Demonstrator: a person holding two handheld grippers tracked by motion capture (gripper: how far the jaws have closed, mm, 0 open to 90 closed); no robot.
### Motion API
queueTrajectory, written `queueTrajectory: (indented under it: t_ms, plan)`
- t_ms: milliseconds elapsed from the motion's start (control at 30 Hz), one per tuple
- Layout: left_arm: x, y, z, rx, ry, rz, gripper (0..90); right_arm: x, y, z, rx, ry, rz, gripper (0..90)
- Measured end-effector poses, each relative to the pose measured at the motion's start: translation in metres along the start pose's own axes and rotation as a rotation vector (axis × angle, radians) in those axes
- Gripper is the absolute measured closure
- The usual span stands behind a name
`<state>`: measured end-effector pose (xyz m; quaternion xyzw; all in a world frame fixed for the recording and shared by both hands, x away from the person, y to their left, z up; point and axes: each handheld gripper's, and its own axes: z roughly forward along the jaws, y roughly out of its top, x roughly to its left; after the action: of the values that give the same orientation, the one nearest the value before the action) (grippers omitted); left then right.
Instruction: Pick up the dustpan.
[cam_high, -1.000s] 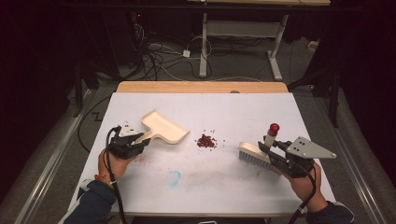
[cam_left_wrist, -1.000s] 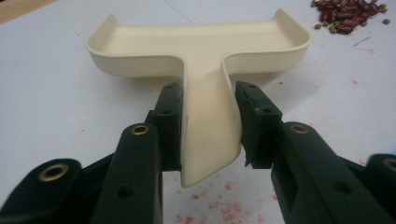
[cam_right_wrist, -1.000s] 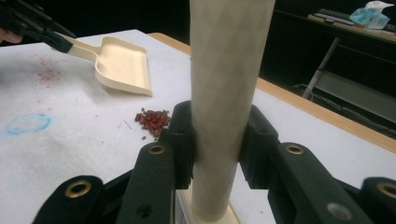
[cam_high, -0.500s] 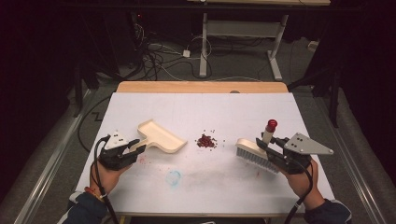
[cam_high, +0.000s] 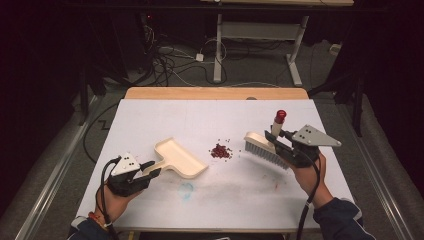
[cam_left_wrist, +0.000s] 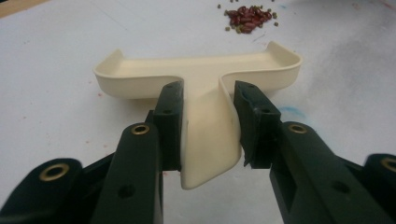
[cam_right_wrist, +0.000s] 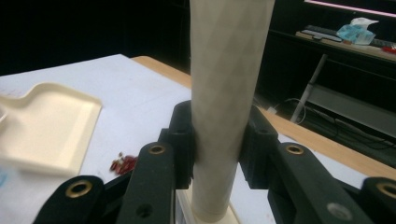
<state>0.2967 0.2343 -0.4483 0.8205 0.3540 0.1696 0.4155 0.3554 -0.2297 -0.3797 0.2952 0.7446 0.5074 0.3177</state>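
Beans lie on the table between dustpan, clamped in left tool, and brush, clamped in right tool; a hard sweep could scatter them.

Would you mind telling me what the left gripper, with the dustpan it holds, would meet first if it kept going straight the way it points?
Most likely the small pile of beans: the left gripper points over the dustpan toward it, with bare table between, though the line may pass slightly beside it.
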Motion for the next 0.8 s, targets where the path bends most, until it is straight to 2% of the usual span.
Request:
queueTrajectory:
  t_ms: [67, 133, 167, 267, 400, 533, 667, 800]
  plan:
    - [-0.003, -0.002, 0.000, 0.003, 0.002, 0.000, 63.3, -0.003, 0.005, 0.015, -0.006, -0.019, 0.009, 70.3]
    - [-0.005, -0.003, 0.001, 0.018, -0.024, 0.023, 63.2, -0.005, 0.006, 0.021, -0.010, -0.023, 0.013, 70.3]
    - [-0.006, -0.004, 0.002, 0.023, -0.030, 0.019, 63.2, -0.005, 0.007, 0.026, -0.011, -0.029, 0.021, 70.3]
    - [-0.007, -0.005, 0.006, 0.053, -0.031, 0.023, 63.1, -0.007, 0.009, 0.044, -0.004, -0.042, 0.038, 70.3]
    - [-0.011, -0.007, 0.013, 0.101, -0.021, 0.046, 63.1, -0.006, 0.006, 0.059, 0.017, -0.046, 0.047, 70.3]
    - [-0.013, -0.007, 0.018, 0.137, -0.018, 0.062, 63.1, -0.003, 0.005, 0.065, 0.027, -0.038, 0.042, 70.3]
    - [-0.016, -0.006, 0.021, 0.152, -0.017, 0.073, 63.1, 0.001, 0.006, 0.069, 0.031, -0.032, 0.033, 70.3]
    - [-0.018, -0.006, 0.022, 0.159, -0.017, 0.071, 63.1, 0.000, 0.004, 0.077, 0.038, -0.037, 0.044, 70.3]
